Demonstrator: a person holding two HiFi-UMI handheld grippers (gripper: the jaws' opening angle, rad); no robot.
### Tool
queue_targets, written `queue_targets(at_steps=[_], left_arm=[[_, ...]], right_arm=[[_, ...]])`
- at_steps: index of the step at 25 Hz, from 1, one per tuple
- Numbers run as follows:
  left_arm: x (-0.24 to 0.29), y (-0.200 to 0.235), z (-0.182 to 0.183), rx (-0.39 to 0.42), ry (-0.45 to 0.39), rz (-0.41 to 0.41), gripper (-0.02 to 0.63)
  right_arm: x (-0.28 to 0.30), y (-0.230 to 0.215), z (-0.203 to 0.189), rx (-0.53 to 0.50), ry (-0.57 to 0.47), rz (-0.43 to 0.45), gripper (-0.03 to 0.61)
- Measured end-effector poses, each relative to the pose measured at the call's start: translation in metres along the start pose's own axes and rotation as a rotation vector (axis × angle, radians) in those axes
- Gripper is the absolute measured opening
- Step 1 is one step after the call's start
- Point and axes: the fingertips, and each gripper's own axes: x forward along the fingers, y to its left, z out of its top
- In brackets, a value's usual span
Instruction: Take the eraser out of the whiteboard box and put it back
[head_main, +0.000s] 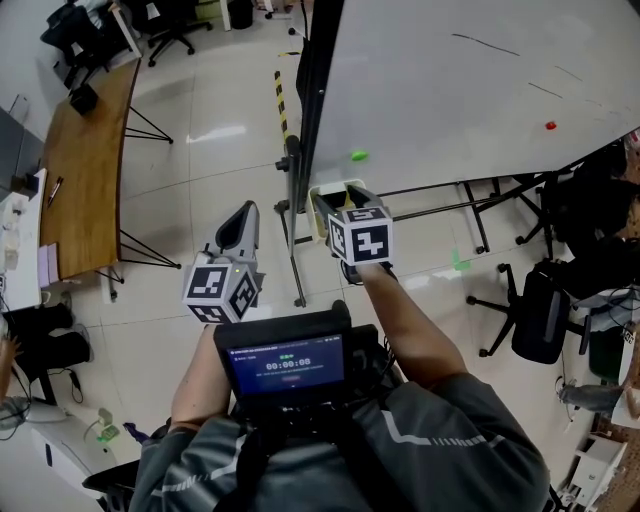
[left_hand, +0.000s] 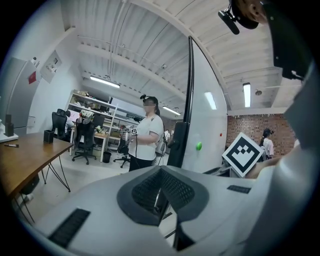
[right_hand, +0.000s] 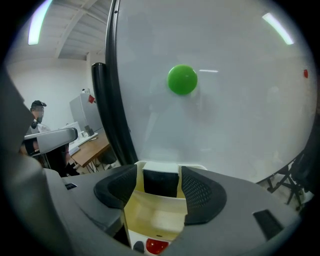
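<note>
Your right gripper (right_hand: 159, 175) is wide open. Its black, mesh-textured pads (right_hand: 200, 192) sit either side of the cream plastic box (right_hand: 150, 220) against the whiteboard (right_hand: 240, 110), gripping nothing. The eraser (right_hand: 160, 185), a dark block with a white top, stands inside at the box's far end. Your left gripper (left_hand: 160, 192) is closed and empty. A round green magnet (right_hand: 182, 79) sits on the glossy board.

The small screen (head_main: 285, 362) at the person's chest shows a timer that appears to read 00:00:08. The finer print around it is too small to read.
</note>
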Motion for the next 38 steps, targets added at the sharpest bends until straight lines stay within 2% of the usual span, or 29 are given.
queue_targets(at_steps=[3,21,31,38], left_arm=[[0.002,0.003,0.0,-0.001,0.004,-0.011,0.032],[0.006,0.015,-0.007,-0.007,0.012,-0.045,0.031],[-0.002,0.013,-0.001,-0.001,0.011,-0.039,0.031],[-0.009,0.007,0.012,0.01,-0.01,-0.027,0.032]], right_arm=[[0.004,-0.003,-0.004,0.005,0.019,-0.024,0.287],[0.016,-0.001,-0.006,0.009,0.025,-0.077,0.29],[0.01,0.001,-0.003,-0.012,-0.018,-0.072,0.279],[-0.018,0.004,0.015,0.0,-0.099,-0.024,0.278]])
